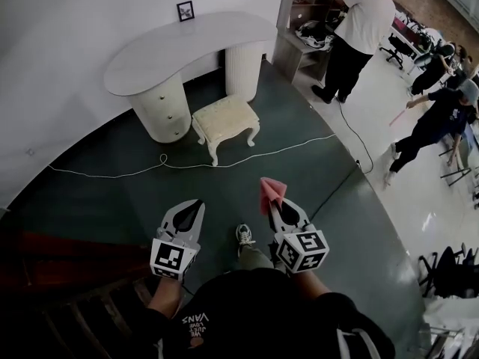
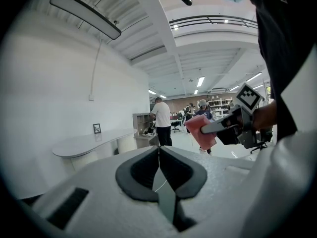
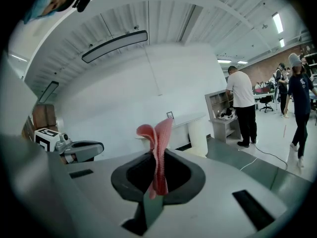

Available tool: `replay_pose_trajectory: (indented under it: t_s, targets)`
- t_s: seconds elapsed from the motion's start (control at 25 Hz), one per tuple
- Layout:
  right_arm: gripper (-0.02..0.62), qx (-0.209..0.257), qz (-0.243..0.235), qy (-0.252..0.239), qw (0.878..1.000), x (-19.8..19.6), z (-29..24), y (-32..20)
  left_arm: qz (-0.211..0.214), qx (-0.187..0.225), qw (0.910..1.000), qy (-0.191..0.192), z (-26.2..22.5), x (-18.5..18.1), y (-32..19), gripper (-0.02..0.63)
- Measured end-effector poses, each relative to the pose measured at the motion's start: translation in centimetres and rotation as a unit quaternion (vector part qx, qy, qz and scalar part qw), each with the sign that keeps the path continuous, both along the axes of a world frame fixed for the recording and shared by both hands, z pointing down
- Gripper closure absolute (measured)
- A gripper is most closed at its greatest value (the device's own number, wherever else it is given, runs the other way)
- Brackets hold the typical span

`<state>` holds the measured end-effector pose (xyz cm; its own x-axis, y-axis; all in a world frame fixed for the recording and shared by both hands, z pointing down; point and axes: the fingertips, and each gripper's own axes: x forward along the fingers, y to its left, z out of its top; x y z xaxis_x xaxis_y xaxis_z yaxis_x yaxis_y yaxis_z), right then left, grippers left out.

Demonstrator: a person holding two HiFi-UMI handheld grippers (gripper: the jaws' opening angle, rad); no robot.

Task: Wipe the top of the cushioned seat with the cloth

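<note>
Two sets of white, hard-shelled tongs show low in the head view, each carrying a cube of black-and-white square markers. The left tongs [image 1: 197,203] lie at about 7 o'clock and the right tongs [image 1: 279,203] at about 5 o'clock. In the left gripper view the left tongs [image 2: 159,148] have their dark, curved pads pressed together along a thin seam, with nothing between them. In the right gripper view the right tongs [image 3: 157,168] are clamped on the cloth [image 3: 156,133], a thin pink piece with a fine ribbed weave. It stands up past the tips in a soft fold, one corner curling over toward 10 o'clock. From the head view the cloth [image 1: 270,191] is a small pink peak at the tip of the right tongs, well apart from the cushioned seat [image 1: 224,117]. The seat stands toward 12 o'clock of the tongs, a low rectangular stool with a pale cream padded top and short curved legs. It sits on the dark green floor [image 1: 314,178], just in front of the desk [image 1: 191,45]. That desk has a smooth white kidney-shaped top on two round ribbed pedestals, and a small dark picture frame [image 1: 185,10] stands at its back edge. A thin white cable [image 1: 187,165] snakes across the floor between seat and tongs. At 1 o'clock a person in a white shirt [image 1: 365,17] stands at a grey shelf unit [image 1: 296,21].
</note>
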<state>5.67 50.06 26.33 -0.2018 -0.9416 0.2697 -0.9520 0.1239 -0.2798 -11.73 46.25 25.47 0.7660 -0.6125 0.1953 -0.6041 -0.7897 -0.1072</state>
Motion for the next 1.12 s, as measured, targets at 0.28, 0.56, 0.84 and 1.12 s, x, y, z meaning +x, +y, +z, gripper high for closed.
replay_pose_trajectory:
  t_s: [0.28,0.56,0.84,1.12]
  targets:
    - [0.569,0.001,-0.024,0.001,1.0,2.8,-0.2,-7.9,-0.019,0.015,0.9997,-0.008,-1.0,2.8,-7.7,0.588]
    - [0.569,0.008,-0.061,0.005,0.998,4.8,-0.5,-15.1,-0.049,0.022,0.9985,-0.01,-1.3,5.3,-13.9,0.586]
    - [0.569,0.002,-0.084,0.002,0.996,6.0,-0.4,-19.4,-0.076,0.01,0.997,-0.009,-1.2,5.9,-17.1,0.586]
    - [0.569,-0.017,-0.085,-0.005,0.996,5.8,0.9,-22.6,-0.095,-0.012,0.9953,-0.007,0.0,4.5,-20.4,0.587]
